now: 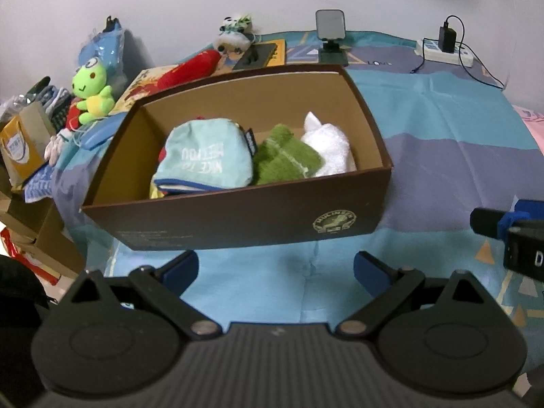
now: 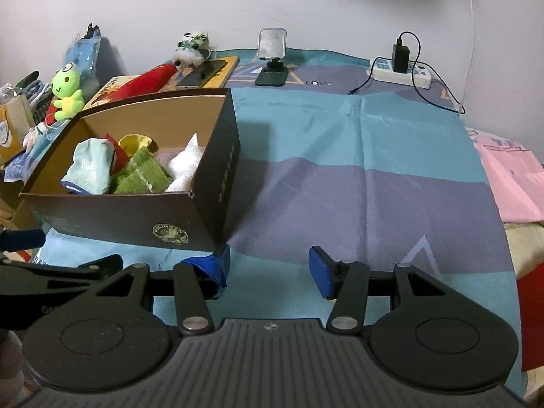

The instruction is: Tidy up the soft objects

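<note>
"LOVE" on the cloth (image 2: 318, 83)

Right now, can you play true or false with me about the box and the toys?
1. The brown box has soft things inside. True: a light blue pouch, a green towel and a white towel lie in it.
2. The green frog toy is in the box. False: it sits outside, beyond the box's left end.
3. The left tool is holding the green towel. False: its fingers are apart and hold nothing.
4. The right tool is open too. True.
5. A charger is plugged into the power strip. True.
6. The box has its lid on. False: the top is open.
</note>
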The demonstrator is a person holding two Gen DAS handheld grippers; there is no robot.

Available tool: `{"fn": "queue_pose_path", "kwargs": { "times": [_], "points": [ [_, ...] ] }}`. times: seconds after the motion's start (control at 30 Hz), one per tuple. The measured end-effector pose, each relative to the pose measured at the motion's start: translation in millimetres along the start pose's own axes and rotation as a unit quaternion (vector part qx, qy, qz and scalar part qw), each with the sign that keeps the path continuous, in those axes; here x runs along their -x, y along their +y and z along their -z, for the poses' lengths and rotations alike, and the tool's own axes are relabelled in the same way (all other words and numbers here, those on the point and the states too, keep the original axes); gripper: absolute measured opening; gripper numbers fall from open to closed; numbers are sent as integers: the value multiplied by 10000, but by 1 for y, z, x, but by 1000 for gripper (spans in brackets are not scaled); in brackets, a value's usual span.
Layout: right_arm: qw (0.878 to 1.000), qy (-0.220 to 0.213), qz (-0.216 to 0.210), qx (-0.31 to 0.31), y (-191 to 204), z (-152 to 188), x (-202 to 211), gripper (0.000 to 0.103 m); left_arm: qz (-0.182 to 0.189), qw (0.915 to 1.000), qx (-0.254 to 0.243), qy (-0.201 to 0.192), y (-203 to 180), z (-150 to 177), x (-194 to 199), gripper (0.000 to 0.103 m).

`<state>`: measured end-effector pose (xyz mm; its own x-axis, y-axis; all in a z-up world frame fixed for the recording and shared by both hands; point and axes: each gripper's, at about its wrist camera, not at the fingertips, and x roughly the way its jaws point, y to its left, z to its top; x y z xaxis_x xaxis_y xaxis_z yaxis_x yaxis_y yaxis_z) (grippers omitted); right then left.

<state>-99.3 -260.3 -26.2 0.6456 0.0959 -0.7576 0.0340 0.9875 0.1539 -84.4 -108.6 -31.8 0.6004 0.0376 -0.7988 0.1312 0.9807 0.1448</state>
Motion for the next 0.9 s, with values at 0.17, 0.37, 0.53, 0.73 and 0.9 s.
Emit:
{"fn": "queue_pose_path", "kwargs": {
  "times": [0.17,0.37,0.53,0.73,0.9],
  "points": [
    [9997,-62,-48,213,19,-7,0,36,-64,9998,156,-117,16,-1,4,97],
    [9986,-96,-179,494,44,-16,0,36,-42,9993,252,-264,31,1,10,97],
    [9980,-199,-163,574,58,-23,3,36,-65,9988,268,-398,43,0,15,97],
    [9981,-206,-125,567,67,-23,2,37,-26,9986,269,-446,52,-1,15,97],
    [9986,-164,-69,504,68,-22,1,37,42,9990,174,-399,51,-1,12,97]
  ]
}}
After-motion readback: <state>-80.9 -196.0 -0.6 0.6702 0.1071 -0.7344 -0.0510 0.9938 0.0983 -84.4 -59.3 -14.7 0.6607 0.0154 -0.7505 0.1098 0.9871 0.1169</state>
